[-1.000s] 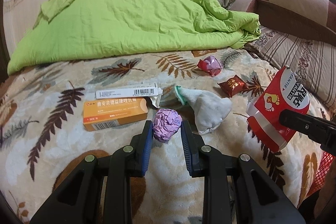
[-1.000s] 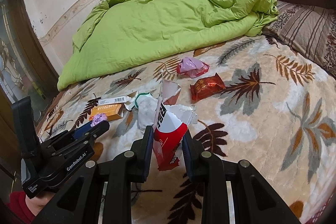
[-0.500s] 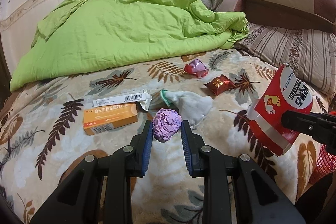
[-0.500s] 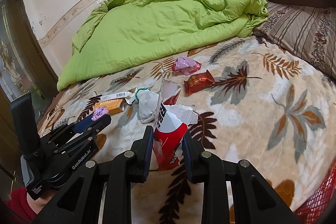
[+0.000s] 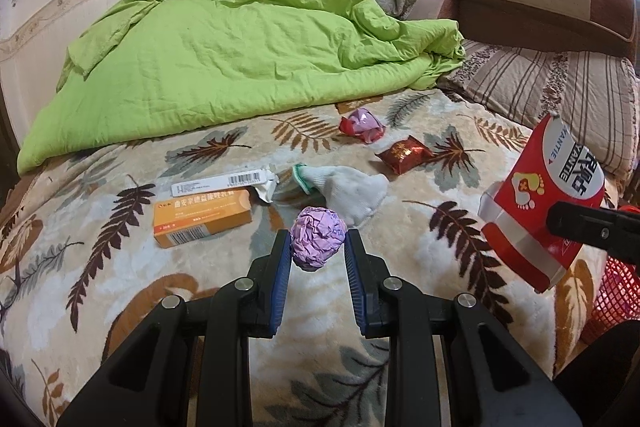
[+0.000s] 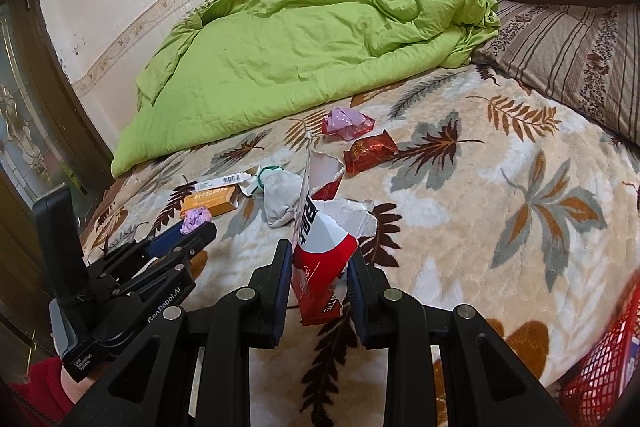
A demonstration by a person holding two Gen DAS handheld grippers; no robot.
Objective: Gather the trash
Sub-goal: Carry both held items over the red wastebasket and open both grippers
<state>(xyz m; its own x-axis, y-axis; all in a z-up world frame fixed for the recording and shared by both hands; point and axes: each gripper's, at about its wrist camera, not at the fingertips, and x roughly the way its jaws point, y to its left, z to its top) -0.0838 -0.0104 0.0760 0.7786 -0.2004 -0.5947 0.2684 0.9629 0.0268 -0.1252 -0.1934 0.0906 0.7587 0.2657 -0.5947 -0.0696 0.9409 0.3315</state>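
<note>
Left claw (image 5: 318,247) pinches purple paper ball (image 5: 318,242); right claw (image 6: 318,263) pinches torn red packet (image 6: 320,259).

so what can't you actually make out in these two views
- Red mesh basket: cut off by the frame edge in both views; its contents are not readable.
- Torn red packet in the right claw: its lower end is hidden between the fingers in the right wrist view.
- Orange box: print too small to read.
- Purple paper ball in the left claw: the left wrist view hides its underside.
</note>
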